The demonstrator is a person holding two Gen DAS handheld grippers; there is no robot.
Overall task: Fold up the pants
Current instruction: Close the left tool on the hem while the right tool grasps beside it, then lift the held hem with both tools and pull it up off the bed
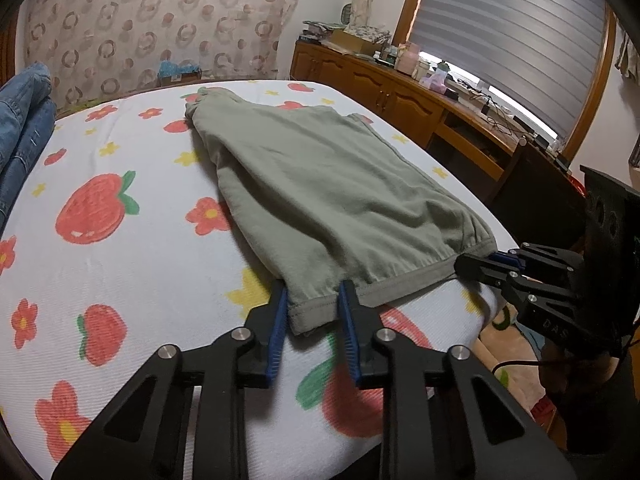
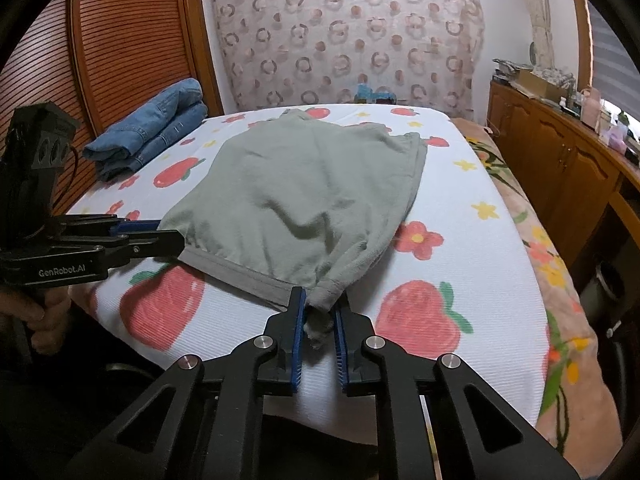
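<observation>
Sage-green cotton, the pants lay already doubled on the bed, their elastic waistband running along the near edge of the mattress and the legs reaching away toward the patterned curtain. Each end of that waistband was caught in a tool. The left tool had its blue pads closed on one corner of the band, and the right tool pinched the bunched cloth at the other corner; in the left view the right tool showed side-on at the far end of the band.

This looked like the grasp that opens a fold, with both corners secured and the cloth not yet raised. The next move probably called for lifting both corners together, keeping the band taut between them, and carrying it over toward the leg ends so the edges met squarely. If one corner slipped, the fold would likely skew.

Under the pants, the bed wore a white ribbed cover printed with strawberries and flowers. Beyond the pants, against a slatted wooden panel, sat a folded stack of blue jeans. On the other side of the pants from the jeans, a long wooden cabinet stood cluttered beneath a window blind.
</observation>
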